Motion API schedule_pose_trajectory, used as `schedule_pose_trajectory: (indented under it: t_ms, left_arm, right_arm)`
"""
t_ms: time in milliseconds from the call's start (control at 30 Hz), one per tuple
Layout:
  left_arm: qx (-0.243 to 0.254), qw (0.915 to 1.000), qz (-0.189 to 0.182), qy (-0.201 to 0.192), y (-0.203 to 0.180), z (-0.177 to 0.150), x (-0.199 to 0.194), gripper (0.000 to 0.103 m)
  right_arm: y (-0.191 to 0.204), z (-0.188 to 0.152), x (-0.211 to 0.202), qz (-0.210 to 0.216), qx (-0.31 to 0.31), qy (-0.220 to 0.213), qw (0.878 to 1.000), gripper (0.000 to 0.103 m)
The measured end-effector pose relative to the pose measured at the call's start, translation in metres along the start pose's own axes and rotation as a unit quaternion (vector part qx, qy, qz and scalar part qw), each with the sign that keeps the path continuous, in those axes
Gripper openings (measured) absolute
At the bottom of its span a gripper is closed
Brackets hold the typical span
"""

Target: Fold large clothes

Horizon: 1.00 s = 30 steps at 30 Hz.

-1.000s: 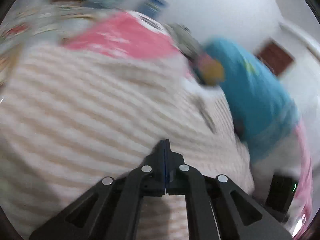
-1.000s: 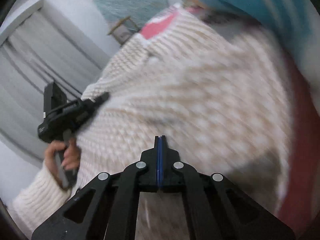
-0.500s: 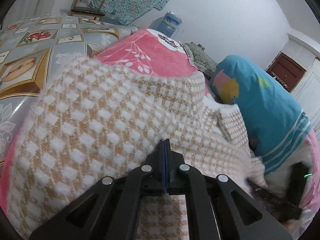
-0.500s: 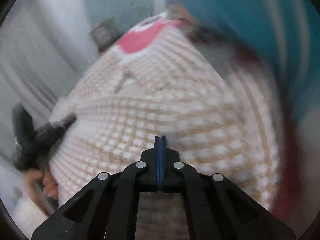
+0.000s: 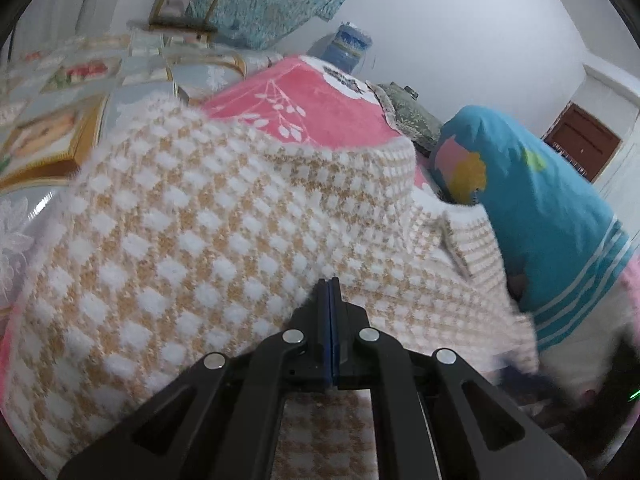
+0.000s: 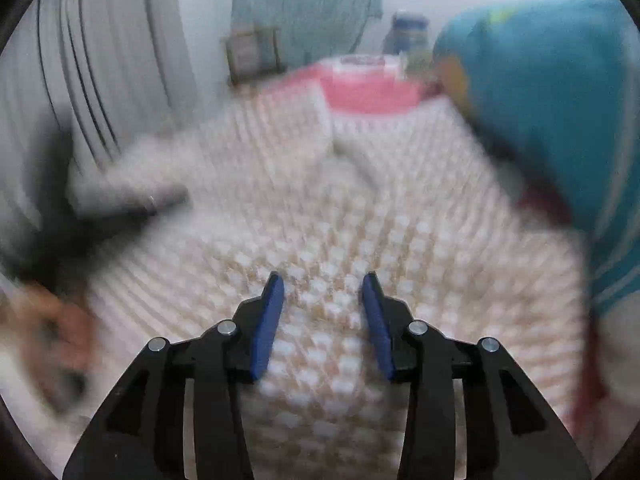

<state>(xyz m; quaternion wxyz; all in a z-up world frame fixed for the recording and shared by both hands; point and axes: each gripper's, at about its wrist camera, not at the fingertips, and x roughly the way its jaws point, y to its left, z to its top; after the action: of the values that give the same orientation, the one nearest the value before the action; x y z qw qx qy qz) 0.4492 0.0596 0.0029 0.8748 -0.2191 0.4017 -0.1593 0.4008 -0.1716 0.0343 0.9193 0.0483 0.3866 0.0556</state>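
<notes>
A large fluffy sweater in a white and tan check lies spread over a pink blanket on the bed. My left gripper is shut on a fold of the sweater, which drapes over its tip. In the right wrist view the sweater fills the middle, blurred by motion. My right gripper is open just above the cloth, with nothing between its blue pads. The left gripper and the hand holding it show as a dark blur at the left edge.
A person in a blue top sits at the right, close to the sweater's edge. A patterned bedspread lies at the left. A chair and a water bottle stand by the far wall. Grey curtains hang at the left.
My right gripper has opened and let go of the sweater. The sweater has settled lower and flatter on the bed. My left gripper stays shut on its fold.
</notes>
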Motion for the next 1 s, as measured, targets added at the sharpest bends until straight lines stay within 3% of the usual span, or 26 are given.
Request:
schedule_pose_trajectory:
  t_ms: [67, 100, 167, 200, 233, 300, 333, 367, 400, 433, 500, 533, 600, 667, 700, 733, 767, 800, 833, 867, 900, 1000]
  left_arm:
    - [-0.009, 0.9986, -0.037, 0.037, 0.01, 0.008, -0.005, 0.003]
    - [-0.008, 0.9985, -0.036, 0.039, 0.021, 0.013, -0.012, 0.004]
    - [-0.04, 0.9985, -0.037, 0.006, 0.048, 0.018, -0.032, 0.004]
    - [-0.075, 0.9967, -0.022, -0.02, 0.065, 0.018, -0.042, 0.004]
    - [-0.13, 0.9898, -0.003, -0.059, 0.088, 0.015, -0.054, 0.004]
    - [-0.243, 0.9636, 0.058, -0.096, 0.125, 0.003, -0.067, 0.002]
    - [-0.296, 0.9459, 0.097, -0.091, 0.144, -0.006, -0.067, 0.0]
    - [-0.363, 0.9263, 0.058, -0.083, 0.166, -0.019, -0.061, 0.0]
    - [-0.388, 0.9161, 0.036, -0.094, 0.172, -0.023, -0.064, 0.0]
    - [-0.366, 0.9219, 0.056, -0.112, 0.161, -0.018, -0.073, 0.0]
    - [-0.262, 0.9459, 0.127, -0.143, 0.121, -0.002, -0.09, 0.0]
    - [-0.178, 0.9515, 0.186, -0.169, 0.086, 0.009, -0.099, 0.0]
    - [-0.076, 0.9522, 0.216, -0.203, 0.036, 0.02, -0.102, 0.0]
    - [0.01, 0.9672, 0.183, -0.177, -0.005, 0.031, -0.082, 0.002]
    - [0.026, 0.9735, 0.16, -0.161, -0.015, 0.034, -0.073, 0.002]
    - [0.039, 0.9871, 0.1, -0.118, -0.026, 0.036, -0.053, 0.003]
    - [0.034, 0.9949, 0.053, -0.079, -0.028, 0.037, -0.036, 0.006]
    - [0.019, 0.9995, 0.0, -0.026, -0.026, 0.035, -0.012, 0.022]
    - [0.004, 0.9998, -0.012, 0.014, -0.02, 0.032, 0.008, 0.027]
    - [-0.006, 0.9995, 0.0, 0.031, -0.013, 0.026, 0.026, 0.022]
    - [-0.01, 0.9999, 0.0, 0.006, -0.008, 0.022, 0.025, 0.012]
    - [-0.059, 0.9973, -0.039, -0.017, 0.012, 0.018, 0.018, 0.003]
  right_arm:
    - [-0.008, -0.002, -0.004, 0.022, 0.023, -0.013, 0.999, 0.037]
    - [-0.012, -0.003, -0.004, 0.035, 0.033, -0.011, 0.999, 0.037]
    - [-0.02, -0.005, -0.005, 0.041, 0.034, -0.008, 0.999, 0.037]
    - [-0.022, -0.006, -0.006, 0.041, 0.033, -0.009, 0.999, 0.037]
    - [-0.025, -0.007, -0.007, 0.045, 0.036, -0.012, 0.998, 0.037]
    - [-0.027, -0.007, -0.007, 0.053, 0.044, -0.015, 0.998, 0.037]
    - [-0.025, -0.008, -0.006, 0.053, 0.044, -0.015, 0.997, 0.037]
    - [-0.027, -0.011, -0.008, 0.052, 0.043, -0.015, 0.998, 0.037]
    - [-0.026, -0.012, -0.008, 0.049, 0.041, -0.016, 0.998, 0.037]
    - [-0.027, -0.014, -0.01, 0.048, 0.04, -0.016, 0.998, 0.037]
    - [-0.027, -0.012, -0.004, 0.05, 0.042, -0.018, 0.998, 0.037]
    - [-0.028, -0.013, -0.006, 0.05, 0.042, -0.018, 0.998, 0.037]
    - [-0.028, -0.014, -0.007, 0.048, 0.041, -0.019, 0.998, 0.037]
    - [-0.027, -0.014, -0.005, 0.049, 0.041, -0.018, 0.998, 0.037]
    - [-0.027, -0.014, -0.005, 0.05, 0.041, -0.018, 0.998, 0.037]
    - [-0.027, -0.014, -0.005, 0.049, 0.041, -0.019, 0.998, 0.037]
    - [-0.027, -0.014, -0.006, 0.049, 0.041, -0.018, 0.998, 0.037]
    - [-0.026, -0.014, -0.006, 0.05, 0.041, -0.019, 0.998, 0.037]
    - [-0.026, -0.015, -0.005, 0.051, 0.042, -0.019, 0.998, 0.037]
    - [-0.026, -0.015, -0.005, 0.053, 0.043, -0.017, 0.998, 0.038]
    - [-0.026, -0.015, -0.005, 0.054, 0.044, -0.017, 0.997, 0.038]
    - [-0.024, -0.015, -0.003, 0.054, 0.044, -0.016, 0.997, 0.037]
